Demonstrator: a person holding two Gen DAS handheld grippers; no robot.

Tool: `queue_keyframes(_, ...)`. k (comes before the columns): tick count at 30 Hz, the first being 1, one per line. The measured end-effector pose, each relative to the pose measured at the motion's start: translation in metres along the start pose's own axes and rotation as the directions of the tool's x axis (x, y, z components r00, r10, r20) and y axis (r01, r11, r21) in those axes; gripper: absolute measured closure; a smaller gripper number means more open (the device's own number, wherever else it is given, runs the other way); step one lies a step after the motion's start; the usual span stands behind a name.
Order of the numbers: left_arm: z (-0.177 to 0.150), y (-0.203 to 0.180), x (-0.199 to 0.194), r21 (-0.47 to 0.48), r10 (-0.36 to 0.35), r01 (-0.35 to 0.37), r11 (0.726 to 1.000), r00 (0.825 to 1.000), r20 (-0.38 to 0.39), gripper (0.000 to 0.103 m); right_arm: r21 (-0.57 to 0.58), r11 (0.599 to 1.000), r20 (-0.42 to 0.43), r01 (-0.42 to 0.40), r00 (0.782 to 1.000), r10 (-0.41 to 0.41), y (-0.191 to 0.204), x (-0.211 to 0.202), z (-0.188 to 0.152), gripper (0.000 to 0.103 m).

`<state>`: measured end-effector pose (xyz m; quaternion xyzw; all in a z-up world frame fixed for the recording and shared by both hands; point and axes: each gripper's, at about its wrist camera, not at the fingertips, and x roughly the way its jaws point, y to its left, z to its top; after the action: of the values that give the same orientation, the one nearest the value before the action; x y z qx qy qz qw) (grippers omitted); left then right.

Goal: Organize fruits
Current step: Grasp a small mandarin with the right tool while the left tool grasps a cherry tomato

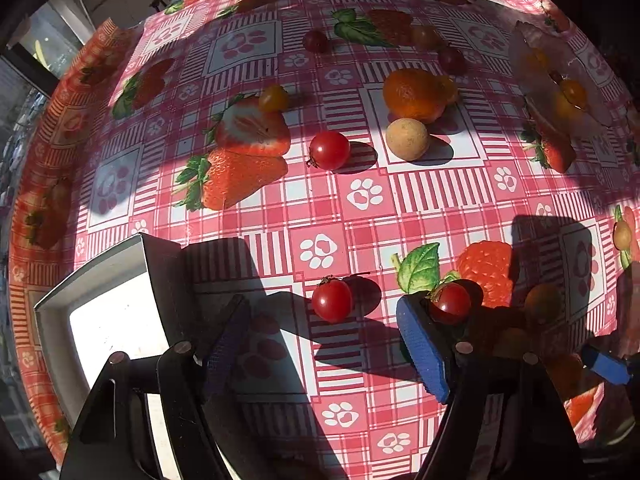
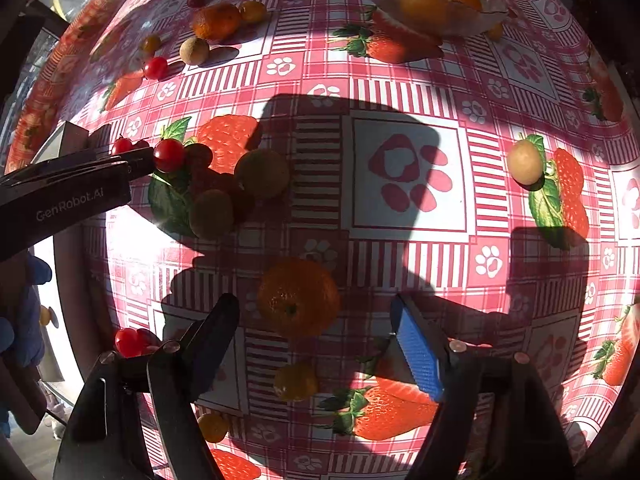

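My left tongs (image 1: 332,344) gape wide over a small red cherry tomato (image 1: 331,299) on the strawberry-print pink checked desk (image 1: 360,208), while my right tongs (image 2: 316,344) spread to straddle a round orange mandarin (image 2: 298,297).

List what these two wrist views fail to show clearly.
- Left wrist view: the white box is cut off by the left tool, so its contents are hidden.
- Left wrist view: the glass bowl sits at the warped, shaded edge; its fruits cannot be counted.
- Right wrist view: the bowl is cropped by the top edge.
- Right wrist view: the fruits by the left tool's tip lie in shadow; their kind is unclear.
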<state>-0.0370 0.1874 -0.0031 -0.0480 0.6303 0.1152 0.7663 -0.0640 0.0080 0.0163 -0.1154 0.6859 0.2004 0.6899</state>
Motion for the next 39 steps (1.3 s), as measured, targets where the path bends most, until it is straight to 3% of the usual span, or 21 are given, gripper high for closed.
queue_keyframes(2, 0.001, 0.000, -0.002, -0.008, -0.032, 0.032, 0.999, 0.999, -0.005, 0.040, -0.029, 0.999, 0.009, 0.015, 1.000, -0.015, 0.012, 0.002, 0.006, 0.039)
queue_keyframes(4, 0.000, -0.001, -0.004, -0.003, -0.075, 0.075, 0.997, 0.997, -0.008, 0.055, -0.049, 0.999, 0.017, 0.012, 1.000, -0.011, 0.016, 0.000, 0.008, 0.063)
queue_keyframes(6, 0.000, -0.005, -0.007, 0.016, -0.083, 0.083, 0.996, 0.997, -0.007, 0.074, -0.046, 0.999, 0.015, 0.000, 1.000, 0.001, 0.017, 0.001, 0.009, 0.063)
queue_keyframes(8, 0.001, -0.008, -0.009, 0.027, -0.100, 0.100, 0.995, 0.995, -0.017, 0.082, -0.018, 1.000, 0.018, -0.025, 1.000, 0.025, 0.015, -0.001, 0.010, 0.063)
queue_keyframes(11, 0.000, -0.009, -0.013, 0.018, -0.133, 0.133, 0.991, 0.991, -0.017, 0.082, 0.027, 0.997, 0.031, -0.079, 0.996, 0.078, 0.001, -0.013, 0.007, 0.063)
queue_keyframes(18, -0.011, -0.008, -0.030, 0.033, -0.156, 0.156, 0.987, 0.988, 0.000, 0.082, 0.064, 0.992, 0.047, -0.110, 0.993, 0.107, -0.017, -0.034, -0.003, 0.063)
queue_keyframes(25, -0.015, -0.004, -0.035, 0.019, -0.123, 0.122, 0.992, 0.992, 0.037, 0.082, 0.066, 0.992, 0.049, -0.103, 0.994, 0.100, -0.011, -0.038, -0.006, 0.063)
queue_keyframes(29, -0.008, -0.013, -0.036, 0.072, -0.110, 0.106, 0.992, 0.993, 0.050, 0.081, 0.074, 0.992, 0.049, -0.104, 0.994, 0.100, -0.019, -0.045, -0.015, 0.063)
queue_keyframes(31, -0.009, -0.016, -0.037, 0.096, -0.114, 0.110, 0.989, 0.993, 0.038, 0.067, 0.079, 0.991, 0.049, -0.107, 0.993, 0.103, -0.020, -0.045, -0.016, 0.063)
queue_keyframes(32, -0.010, -0.017, -0.039, 0.095, -0.107, 0.103, 0.990, 0.994, 0.038, 0.052, 0.082, 0.991, 0.049, -0.108, 0.993, 0.104, -0.021, -0.045, -0.017, 0.063)
queue_keyframes(34, -0.013, -0.017, -0.048, 0.091, -0.116, 0.109, 0.990, 0.990, 0.075, 0.051, 0.088, 0.990, 0.052, -0.112, 0.993, 0.108, -0.023, -0.046, -0.018, 0.063)
queue_keyframes(39, -0.010, -0.018, -0.036, 0.114, -0.093, 0.087, 0.990, 0.995, 0.046, 0.051, 0.097, 0.988, 0.053, -0.118, 0.992, 0.114, -0.024, -0.045, -0.017, 0.063)
